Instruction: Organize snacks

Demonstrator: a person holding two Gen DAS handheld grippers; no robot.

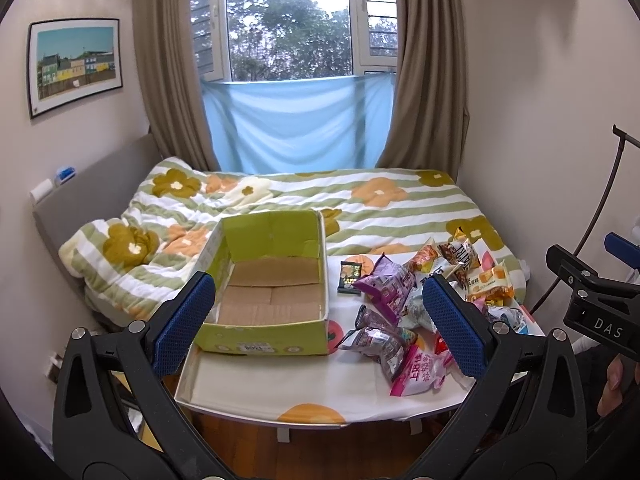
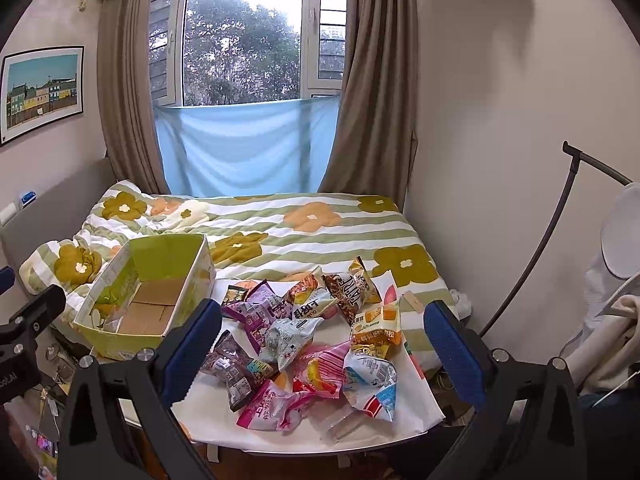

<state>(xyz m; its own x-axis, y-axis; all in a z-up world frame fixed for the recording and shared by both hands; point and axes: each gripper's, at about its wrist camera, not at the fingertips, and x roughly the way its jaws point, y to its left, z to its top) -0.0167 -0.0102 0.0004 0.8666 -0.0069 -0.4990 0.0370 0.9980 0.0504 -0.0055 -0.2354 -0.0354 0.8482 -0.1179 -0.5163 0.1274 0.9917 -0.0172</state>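
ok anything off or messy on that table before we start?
The snack packets lie in a loose overlapping heap right of the green box, none inside it yet. The box's far flap is creased and torn at the edge. Both tongs, left and right, are open and holding nothing.

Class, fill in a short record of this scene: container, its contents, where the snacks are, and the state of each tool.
container: green box, open top, on the table
contents: none visible, bare cardboard floor
snacks: loose pile on the table, right of the box
left tool: open, holding nothing
right tool: open, holding nothing
behind: bed with flowered quilt
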